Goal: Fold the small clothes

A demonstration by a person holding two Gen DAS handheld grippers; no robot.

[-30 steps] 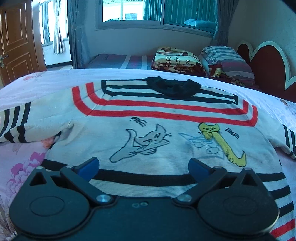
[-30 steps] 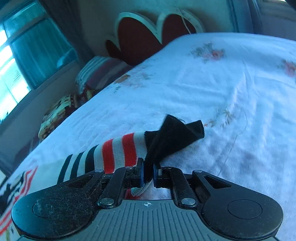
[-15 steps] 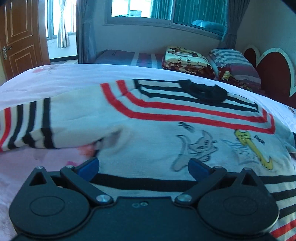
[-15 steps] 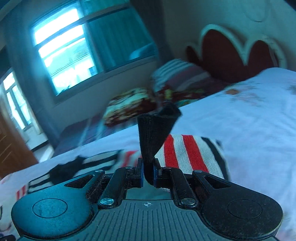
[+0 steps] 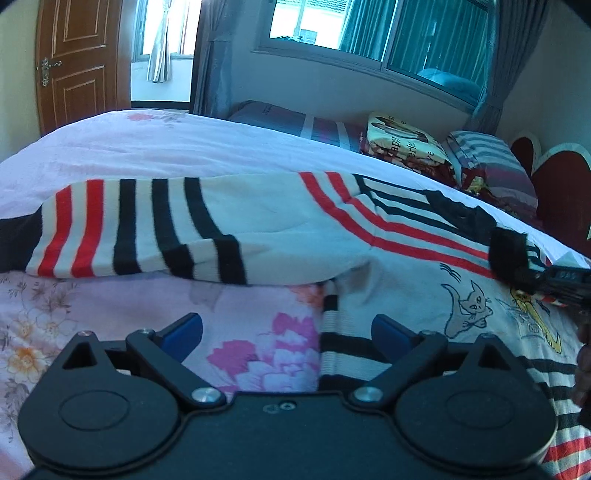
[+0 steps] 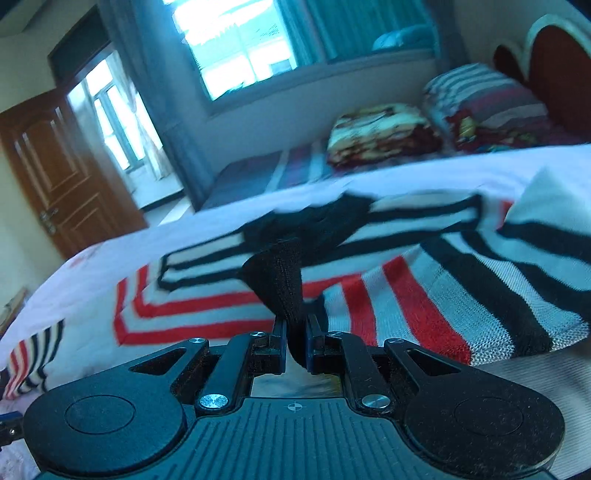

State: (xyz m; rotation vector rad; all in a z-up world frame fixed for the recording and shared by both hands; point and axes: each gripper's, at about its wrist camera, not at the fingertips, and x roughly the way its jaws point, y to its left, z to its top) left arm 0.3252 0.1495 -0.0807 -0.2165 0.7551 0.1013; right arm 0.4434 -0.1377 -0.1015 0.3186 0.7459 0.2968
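Sweater (image 5: 369, 229) lies flat on the bed (image 5: 147, 147), front up, cat drawings showing near its middle. Its L sleeve (image 5: 140, 229), striped red & black w/ a black cuff, stretches out sideways across the floral bedspread in the left wrist view.

Left tongs (image 5: 287, 334) are open, blue pads wide apart, nothing between them. They hover low over the sweater's side edge & hem, bedspread flowers under the L pad, striped hem under the R pad.

Right tongs (image 6: 295, 345) are closed on the black cuff (image 6: 282, 280) of the R sleeve (image 6: 461, 306). Cuff stands up from between the pads; the striped sleeve trails off to the right behind it, lifted over the sweater's chest. Black collar (image 6: 314, 221) sits just beyond the cuff in the right wrist view. In the left wrist view the same cuff & tongs tip show at the far R edge, above the red chest stripes.

Past the bed: 2 pillows (image 5: 487, 166) & a folded blanket (image 5: 402, 144), red headboard (image 5: 557, 192), window (image 5: 369, 29), wooden door (image 5: 77, 62). Right wrist view is blurred in places.
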